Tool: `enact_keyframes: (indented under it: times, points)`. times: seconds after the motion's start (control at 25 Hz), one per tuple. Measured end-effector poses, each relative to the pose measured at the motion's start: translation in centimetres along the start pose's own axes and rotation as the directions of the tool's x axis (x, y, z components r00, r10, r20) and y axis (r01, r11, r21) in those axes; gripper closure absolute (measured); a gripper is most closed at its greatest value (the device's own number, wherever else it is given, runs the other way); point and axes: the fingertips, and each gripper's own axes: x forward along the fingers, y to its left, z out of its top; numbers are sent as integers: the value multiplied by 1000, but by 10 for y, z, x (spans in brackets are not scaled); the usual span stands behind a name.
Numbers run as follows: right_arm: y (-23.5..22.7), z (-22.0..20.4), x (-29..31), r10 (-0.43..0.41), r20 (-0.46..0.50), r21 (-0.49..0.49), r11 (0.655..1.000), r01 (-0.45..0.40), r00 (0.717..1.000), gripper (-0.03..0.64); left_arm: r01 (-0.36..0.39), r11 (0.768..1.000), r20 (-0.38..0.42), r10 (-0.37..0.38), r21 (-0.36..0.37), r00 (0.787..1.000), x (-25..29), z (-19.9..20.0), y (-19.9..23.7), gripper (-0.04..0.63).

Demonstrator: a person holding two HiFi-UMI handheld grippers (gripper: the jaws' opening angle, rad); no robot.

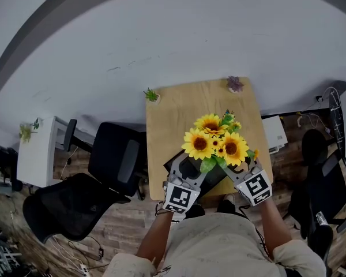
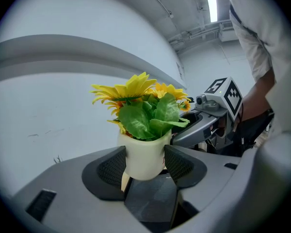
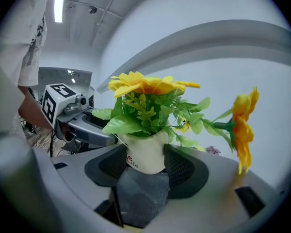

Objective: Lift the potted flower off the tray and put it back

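Held the cream pot of yellow artificial sunflowers [image 1: 216, 146] clenched in the left gripper [image 2: 144, 165] from seven o'clock and the right gripper [image 3: 144, 165] from five, seemingly just above the black rectangular tray [image 1: 212, 181].

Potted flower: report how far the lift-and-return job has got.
Done: the potted flower is gripped, with the left tool and right tool each clamped on its white pot. In hand: it is held over the dark tray; the blooms hide whether the pot is clear of the tray. Left: set it on the tray and release.
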Motion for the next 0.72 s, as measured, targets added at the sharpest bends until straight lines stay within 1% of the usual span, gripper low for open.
enact_keyframes:
  times: [0.12, 0.72]
  points:
    - [-1, -7, 2, 3, -8, 23, 1000, -3, 1000, 357, 17, 1000, -5, -17, -22, 1000, 4, -5, -1, 339]
    - [1, -54, 13, 17, -91, 87, 996, -9, 996, 357, 55, 995, -88, -62, -82, 994, 19, -49, -14, 341]
